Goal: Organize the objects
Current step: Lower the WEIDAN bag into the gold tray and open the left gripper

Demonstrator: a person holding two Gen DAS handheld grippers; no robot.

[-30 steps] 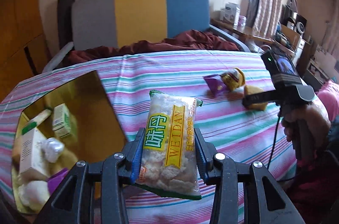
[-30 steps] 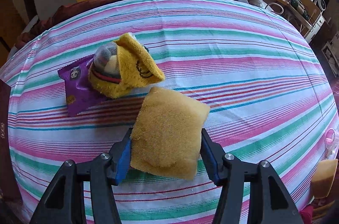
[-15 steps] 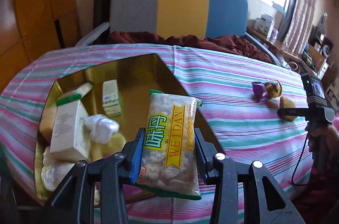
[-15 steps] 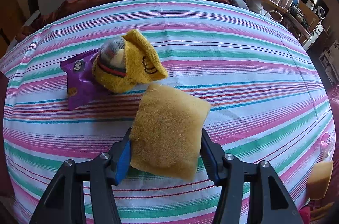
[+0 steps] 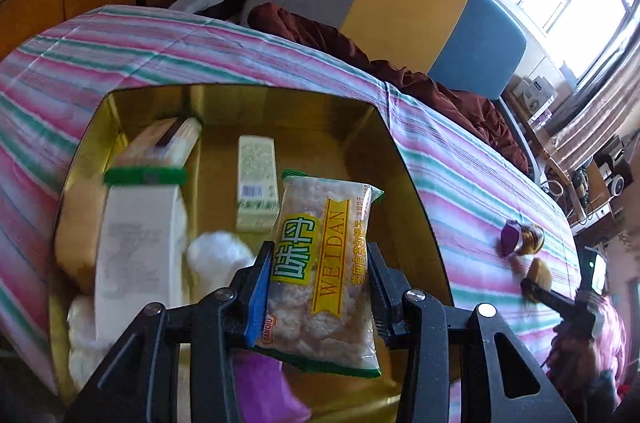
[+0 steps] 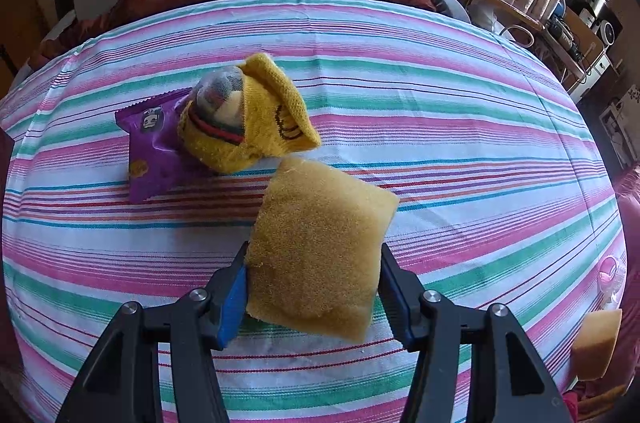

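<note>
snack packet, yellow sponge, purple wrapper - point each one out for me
snack packet [image 5: 324, 275]: left wrist view, on its yellow label band.
yellow sponge [image 6: 320, 247]: right wrist view, middle of its fuzzy face.
purple wrapper [image 6: 150, 151]: right wrist view, on the flat part left of the sock.

A pink, green and white striped cloth [image 6: 400, 103] lies under a purple packet [image 6: 148, 147], a yellow sock [image 6: 260, 127], a tan sponge [image 6: 320, 255] and a gold box [image 5: 368, 127].
</note>
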